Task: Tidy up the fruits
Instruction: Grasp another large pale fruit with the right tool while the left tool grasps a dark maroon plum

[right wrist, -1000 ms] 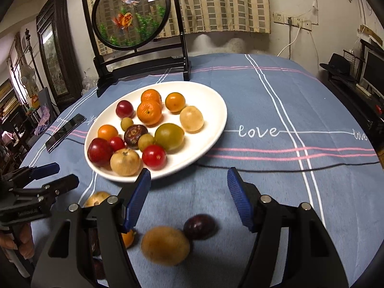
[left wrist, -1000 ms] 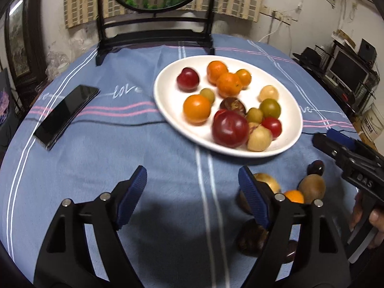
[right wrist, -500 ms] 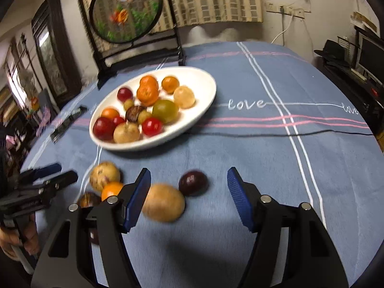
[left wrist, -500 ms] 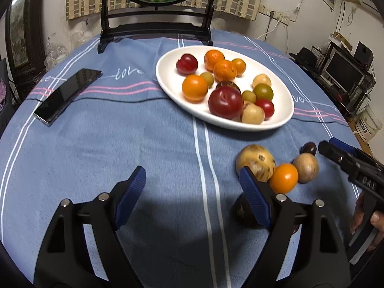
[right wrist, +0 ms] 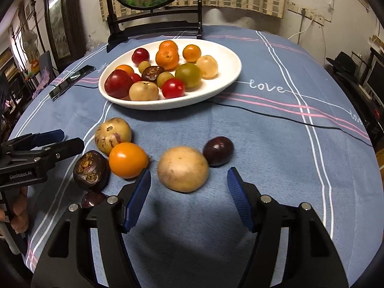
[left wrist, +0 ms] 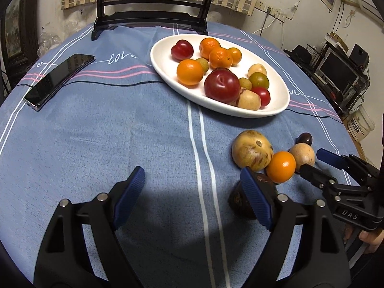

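1. Left gripper (left wrist: 192, 196) – jaws spread wide, nothing between them; it hangs over bare blue tablecloth (left wrist: 120, 132) at 6 o'clock in its own view.
2. Right gripper (right wrist: 189, 192) – jaws likewise released and empty. The tan round fruit (right wrist: 183, 169) lies on the cloth just ahead of the gap, nearer the left finger, not touched by either pad.
3. Loose fruit on the cloth, right wrist view: dark plum (right wrist: 218, 151) touching the tan fruit at its 1 o'clock; orange (right wrist: 128, 160) at its 9 o'clock; speckled yellow fruit (right wrist: 112, 135) just behind the orange; dark brown wrinkled fruit (right wrist: 91, 170) beside the orange at its 8 o'clock; a small dark fruit (right wrist: 92, 199) partly hidden behind the left finger.
4. White oval plate (right wrist: 216, 86) at 12 o'clock, well apart from the loose group, holding red, orange, green and tan fruit.
5. Phone (left wrist: 60, 80) lies flat at 10 o'clock in the left wrist view.
6. Round screen on a black stand (right wrist: 153, 27) behind the plate.
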Available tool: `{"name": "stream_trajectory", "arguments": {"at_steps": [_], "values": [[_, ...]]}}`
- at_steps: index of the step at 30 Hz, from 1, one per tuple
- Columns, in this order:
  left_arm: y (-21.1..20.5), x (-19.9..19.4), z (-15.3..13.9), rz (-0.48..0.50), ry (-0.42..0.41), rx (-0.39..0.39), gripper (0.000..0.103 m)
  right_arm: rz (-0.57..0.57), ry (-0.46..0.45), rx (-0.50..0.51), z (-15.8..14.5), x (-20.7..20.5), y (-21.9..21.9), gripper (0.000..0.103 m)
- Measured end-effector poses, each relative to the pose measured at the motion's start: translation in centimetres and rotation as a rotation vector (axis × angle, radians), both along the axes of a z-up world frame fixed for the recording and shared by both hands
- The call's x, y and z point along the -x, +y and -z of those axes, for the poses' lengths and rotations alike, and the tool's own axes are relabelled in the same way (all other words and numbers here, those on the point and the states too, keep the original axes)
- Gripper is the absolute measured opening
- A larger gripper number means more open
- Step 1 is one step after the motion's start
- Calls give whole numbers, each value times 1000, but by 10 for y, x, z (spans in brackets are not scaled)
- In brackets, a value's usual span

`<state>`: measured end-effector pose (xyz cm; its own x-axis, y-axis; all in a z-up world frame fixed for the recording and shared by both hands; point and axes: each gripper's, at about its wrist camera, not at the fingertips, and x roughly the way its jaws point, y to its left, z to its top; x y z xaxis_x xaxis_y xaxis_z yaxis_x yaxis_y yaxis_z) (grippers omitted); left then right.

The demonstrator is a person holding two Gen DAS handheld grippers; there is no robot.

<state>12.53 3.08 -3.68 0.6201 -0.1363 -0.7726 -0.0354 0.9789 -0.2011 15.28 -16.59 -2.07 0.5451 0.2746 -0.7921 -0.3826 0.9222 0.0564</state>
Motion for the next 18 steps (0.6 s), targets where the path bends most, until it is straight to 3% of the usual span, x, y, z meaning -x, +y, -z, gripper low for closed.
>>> {"name": "stream_trajectory", "arguments": {"at_steps": [6, 11, 18], "values": [[1, 0, 1, 0, 7, 13, 84, -18, 22, 33, 5, -3, 10, 63], [1, 0, 1, 0, 6, 17, 84, -35, 31, 67, 8, -6, 16, 50], [-4, 13, -3, -1, -17, -23, 84, -28, 58, -18, 8, -9, 0, 46]]}}
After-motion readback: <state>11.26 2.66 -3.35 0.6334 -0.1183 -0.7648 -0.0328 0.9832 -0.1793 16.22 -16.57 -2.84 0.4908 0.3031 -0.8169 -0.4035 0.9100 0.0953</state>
